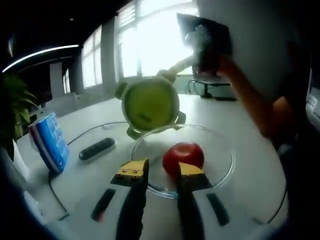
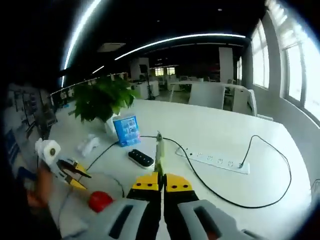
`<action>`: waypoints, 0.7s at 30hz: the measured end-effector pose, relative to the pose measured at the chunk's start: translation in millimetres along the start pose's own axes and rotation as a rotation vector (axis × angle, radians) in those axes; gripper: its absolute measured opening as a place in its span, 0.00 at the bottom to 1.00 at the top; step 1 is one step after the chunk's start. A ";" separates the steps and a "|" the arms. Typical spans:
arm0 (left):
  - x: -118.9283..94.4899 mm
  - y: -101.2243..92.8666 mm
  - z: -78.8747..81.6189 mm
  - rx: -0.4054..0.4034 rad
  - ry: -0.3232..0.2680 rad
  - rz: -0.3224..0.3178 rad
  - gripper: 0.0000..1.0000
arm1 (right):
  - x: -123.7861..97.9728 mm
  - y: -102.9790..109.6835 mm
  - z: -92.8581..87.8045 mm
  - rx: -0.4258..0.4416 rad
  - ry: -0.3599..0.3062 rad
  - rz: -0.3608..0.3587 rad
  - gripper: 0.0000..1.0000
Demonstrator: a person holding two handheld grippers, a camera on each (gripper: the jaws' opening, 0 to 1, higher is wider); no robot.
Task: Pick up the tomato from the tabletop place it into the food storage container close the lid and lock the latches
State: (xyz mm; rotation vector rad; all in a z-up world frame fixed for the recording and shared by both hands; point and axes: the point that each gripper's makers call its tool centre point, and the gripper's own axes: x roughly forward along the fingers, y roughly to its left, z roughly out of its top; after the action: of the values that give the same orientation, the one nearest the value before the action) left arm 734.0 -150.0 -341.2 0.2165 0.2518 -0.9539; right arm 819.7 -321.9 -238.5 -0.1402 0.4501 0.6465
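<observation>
Right claw (image 1: pixel 200 47) blurred; tomato (image 1: pixel 183 155) bottom hidden behind left claw (image 1: pixel 162 172).

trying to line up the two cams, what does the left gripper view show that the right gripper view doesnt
Left gripper view: the round green lid seen face-on, held up by the right gripper, and the clear container whose rim rings the tomato.

Right gripper view: a white power strip with its black cable, and a roll of white tape. There the lid is edge-on between the shut jaws.

Both: tomato, blue box, dark remote, green plant, and the open left gripper.
</observation>
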 end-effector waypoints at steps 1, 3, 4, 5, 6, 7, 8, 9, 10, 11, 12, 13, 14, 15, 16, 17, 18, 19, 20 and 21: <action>-1.5 0.9 1.6 -0.002 -0.007 0.002 0.15 | -1.2 5.8 5.5 -0.019 -0.016 0.000 0.00; -4.8 4.3 4.1 -0.015 -0.020 0.009 0.15 | -4.1 25.5 9.0 -0.088 -0.005 0.019 0.00; -5.9 6.1 4.3 -0.014 -0.022 0.016 0.15 | -4.4 28.9 11.7 -0.095 -0.012 0.005 0.00; -6.5 7.6 4.4 -0.014 -0.023 0.020 0.15 | -4.3 36.9 12.1 -0.158 -0.004 -0.002 0.00; -7.1 9.3 4.0 -0.017 -0.022 0.025 0.15 | -2.4 44.4 13.6 -0.157 -0.004 0.004 0.00; -7.5 9.5 3.8 -0.017 -0.021 0.027 0.15 | -2.3 50.9 14.6 -0.172 -0.002 0.013 0.00; -8.5 10.2 3.9 -0.015 -0.022 0.029 0.15 | -2.7 57.6 21.5 -0.214 -0.029 0.017 0.00; -9.3 10.7 4.3 -0.015 -0.023 0.031 0.15 | -3.5 59.8 22.0 -0.226 -0.028 0.012 0.00; -11.0 11.0 5.2 -0.014 -0.027 0.032 0.15 | -6.3 66.7 24.7 -0.238 -0.030 -0.003 0.00; -12.2 11.4 6.3 -0.015 -0.031 0.032 0.15 | -8.1 69.3 28.5 -0.270 -0.042 -0.007 0.00; -13.7 12.1 7.7 -0.017 -0.035 0.034 0.15 | -11.7 78.3 29.6 -0.278 -0.042 -0.001 0.00; -14.3 12.3 8.2 -0.016 -0.036 0.035 0.15 | -13.7 82.8 30.5 -0.295 -0.043 0.004 0.00; -15.6 12.0 8.5 -0.014 -0.036 0.033 0.15 | -16.2 89.2 32.3 -0.296 -0.048 0.007 0.00; -16.1 11.8 8.4 -0.012 -0.036 0.032 0.15 | -16.9 94.4 30.9 -0.306 -0.044 0.020 0.00; -17.9 11.0 7.8 -0.004 -0.032 0.029 0.15 | -17.1 101.7 28.7 -0.325 -0.033 0.033 0.00; -19.5 10.2 8.2 0.005 -0.035 0.027 0.15 | -16.8 103.7 29.4 -0.322 -0.031 0.033 0.00; -21.5 10.8 9.2 0.003 -0.042 0.023 0.15 | -14.9 104.5 29.7 -0.319 -0.024 0.033 0.00; -22.8 11.3 9.8 -0.001 -0.046 0.021 0.15 | -14.6 107.0 29.2 -0.321 -0.020 0.033 0.00; -24.2 12.8 10.9 -0.005 -0.055 0.022 0.15 | -14.2 109.8 28.7 -0.332 -0.012 0.030 0.00; -24.8 14.1 10.9 -0.009 -0.057 0.025 0.15 | -14.8 111.3 29.7 -0.343 -0.007 0.025 0.00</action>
State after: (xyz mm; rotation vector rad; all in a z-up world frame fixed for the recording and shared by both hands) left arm 733.2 -126.1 -322.2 0.1838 0.2010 -0.9328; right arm 752.1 -234.0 -203.9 -0.4575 0.3320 0.7451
